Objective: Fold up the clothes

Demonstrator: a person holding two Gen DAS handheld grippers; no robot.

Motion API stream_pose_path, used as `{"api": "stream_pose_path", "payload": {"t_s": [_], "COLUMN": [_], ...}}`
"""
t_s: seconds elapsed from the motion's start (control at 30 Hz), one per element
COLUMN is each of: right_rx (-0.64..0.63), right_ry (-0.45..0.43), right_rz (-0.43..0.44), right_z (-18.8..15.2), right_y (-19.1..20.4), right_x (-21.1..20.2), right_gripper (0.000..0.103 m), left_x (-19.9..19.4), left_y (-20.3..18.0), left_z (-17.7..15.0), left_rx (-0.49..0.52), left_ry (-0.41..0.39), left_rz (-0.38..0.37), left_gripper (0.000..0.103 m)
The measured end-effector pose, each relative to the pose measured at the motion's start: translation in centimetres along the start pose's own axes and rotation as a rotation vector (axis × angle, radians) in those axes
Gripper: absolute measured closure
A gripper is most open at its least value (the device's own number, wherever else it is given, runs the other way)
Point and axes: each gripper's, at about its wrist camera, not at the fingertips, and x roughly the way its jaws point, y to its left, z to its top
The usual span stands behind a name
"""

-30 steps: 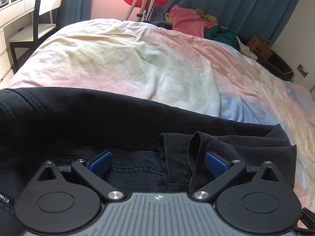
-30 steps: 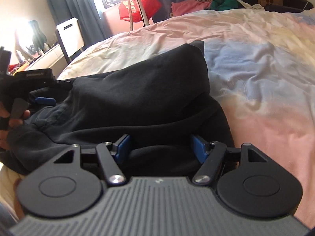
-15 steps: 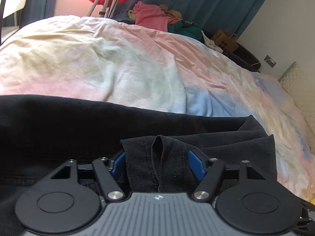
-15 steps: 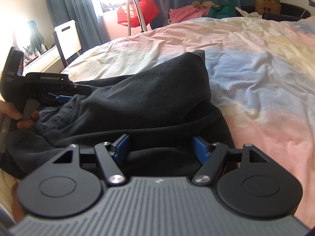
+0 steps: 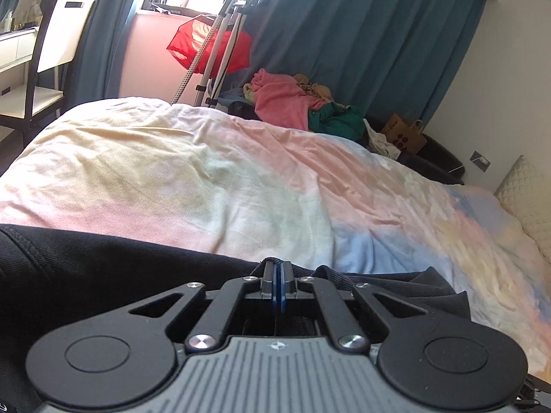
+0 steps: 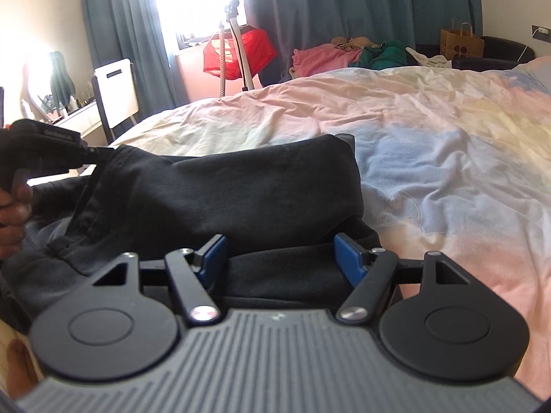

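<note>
a wide bed point(image 5: 241, 179) with a rumpled pastel cover in pink, cream and blue fills most of both views. behind it hang teal curtains point(image 5: 361, 41) beside a bright window, and a heap of pink and green clothes point(image 5: 292, 103) sits past the far edge of the bed. a red garment point(image 6: 237, 51) hangs on a stand by the window, and a white chair with a dark frame point(image 5: 51, 55) stands at the left by a white desk point(image 6: 79, 120) crowded with small bottles.

the black garment point(image 6: 220, 186), dark trousers by the look of the seam and belt loop, lies bunched on the near side of the bed, one folded part raised in a ridge across the right wrist view.

the left claw point(image 5: 277, 285) is clenched, its blue pads pressed together on a pinch of the black cloth at the garment's near edge. from the right wrist view, that same tool point(image 6: 44, 151) appears at the left, gripped by a hand point(image 6: 13, 213), with the cloth pulled up taut to its tip. pale lettering runs along its body, too small and blurred to read for certain.

the right claw point(image 6: 280, 258) is released, its blue pads spread wide with the black fabric lying between and under them.

a brown paper bag point(image 6: 461, 43) with dark round dots printed on it stands near the far wall.
</note>
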Motion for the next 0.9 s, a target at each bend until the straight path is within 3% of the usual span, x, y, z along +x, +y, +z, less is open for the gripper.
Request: {"api": "stream_pose_path", "payload": {"t_s": [0.2,0.33,0.4,0.47,0.6,0.67,0.8,0.87,0.9], "right_rx": [-0.047,-0.058,-0.054,-0.050,-0.047,-0.054,-0.073,-0.085,-0.090], "right_ry": [0.056,0.077,0.069,0.061,0.038,0.027,0.014,0.009,0.007], "right_rz": [-0.017,-0.007,-0.007,-0.008,-0.013,-0.014,-0.003,-0.003,-0.003], "right_z": [-0.1,-0.1,-0.1,-0.1,0.1,0.3,0.1,0.0,-0.1], "right_y": [0.2,0.1,0.1,0.1,0.2,0.5,1.2,1.6,1.8], "right_x": [1.6,2.4,2.3,2.3,1.8,1.3,0.2,-0.4,-0.7], "right_gripper": [0.029,0.028,0.028,0.028,0.028,0.027,0.028,0.028,0.028], "left_x": [4.2,4.7,4.0,3.2,-2.4,-6.5,-15.0,-19.1,-21.2], "left_y": [0.8,0.8,0.9,1.0,2.1,2.9,5.0,6.4,7.2], "left_z": [-2.2,-2.8,-2.9,-3.0,-3.4,-3.7,-4.9,-5.7,-6.3], "left_rx": [0.052,0.077,0.074,0.070,-0.036,-0.118,-0.230,-0.262,-0.284], "left_ry": [0.137,0.144,0.134,0.123,0.069,0.024,-0.029,-0.034,-0.040], "left_rz": [0.097,0.108,0.111,0.115,0.129,0.128,0.167,0.197,0.214], "left_gripper": [0.100,0.100,0.098,0.089,0.081,0.053,0.036,0.015,0.013]}}
